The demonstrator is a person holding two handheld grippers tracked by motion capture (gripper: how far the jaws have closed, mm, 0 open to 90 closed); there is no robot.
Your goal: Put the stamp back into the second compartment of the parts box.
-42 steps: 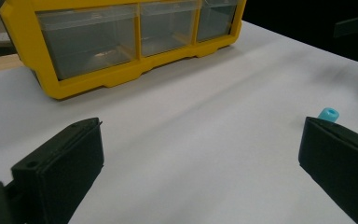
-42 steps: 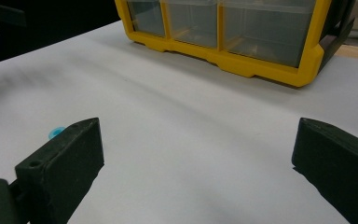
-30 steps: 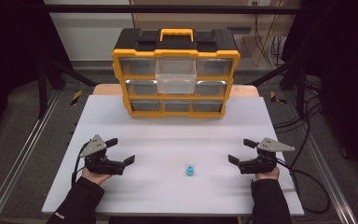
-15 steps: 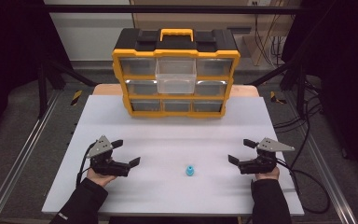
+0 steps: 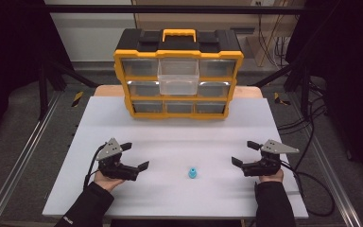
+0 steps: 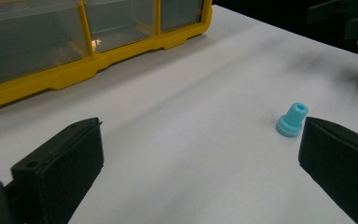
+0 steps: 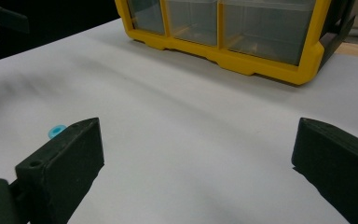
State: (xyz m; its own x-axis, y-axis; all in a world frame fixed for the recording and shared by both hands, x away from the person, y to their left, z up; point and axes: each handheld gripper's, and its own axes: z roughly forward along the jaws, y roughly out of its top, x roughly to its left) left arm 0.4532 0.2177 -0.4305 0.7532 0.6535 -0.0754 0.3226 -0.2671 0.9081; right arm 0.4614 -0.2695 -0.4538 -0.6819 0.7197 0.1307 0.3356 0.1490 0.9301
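A small light-blue stepped plug [image 5: 193,173] stands upright on the white table [image 5: 179,137], between the two hands near the front. My left gripper [image 5: 135,156] is open to the plug's left, jaws wide and empty. In the left gripper view the plug [image 6: 292,120] sits just inside the right jaw, a little ahead of it. My right gripper [image 5: 245,152] is open at the plug's right, also empty. In the right gripper view the plug [image 7: 56,131] peeks out behind the left jaw.
A yellow and black drawer organiser [image 5: 178,73] stands at the table's far edge, with one clear drawer [image 5: 178,76] in its top middle pulled out. Its lower drawers [image 6: 70,32] [image 7: 223,23] are shut. Black frame rails and cables flank the table.
My left gripper has moved to the right, toward the plug, and turned so its jaws face it. The right gripper and the plug have stayed put.
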